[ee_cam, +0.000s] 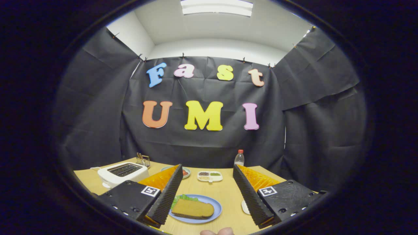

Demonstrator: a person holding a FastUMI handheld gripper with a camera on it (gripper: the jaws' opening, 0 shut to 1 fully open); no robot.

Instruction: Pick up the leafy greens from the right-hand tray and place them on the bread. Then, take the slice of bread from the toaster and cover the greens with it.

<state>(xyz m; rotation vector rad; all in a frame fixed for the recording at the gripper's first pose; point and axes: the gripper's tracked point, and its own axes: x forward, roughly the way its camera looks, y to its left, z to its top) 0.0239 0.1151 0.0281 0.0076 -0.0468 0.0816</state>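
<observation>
- My gripper (207,192) hangs above the tabletop (225,195) with its fingers spread wide and nothing between the pads.
- Low in the frame, between the two fingers, I see a blue plate (214,210) carrying a slice of bread (192,209); leafy greens (183,198) peek out from under it on the far-left side.
- The white toaster (122,173) sits at lower left, beyond the left finger.
- Past the fingertips, mid-frame, there is a small divided white tray (210,176) and a plate (186,172) holding something red.
- A clear bottle (239,158) with a red cap stands at the tabletop's far edge.
- A fingertip (217,231) shows at the very bottom.
</observation>
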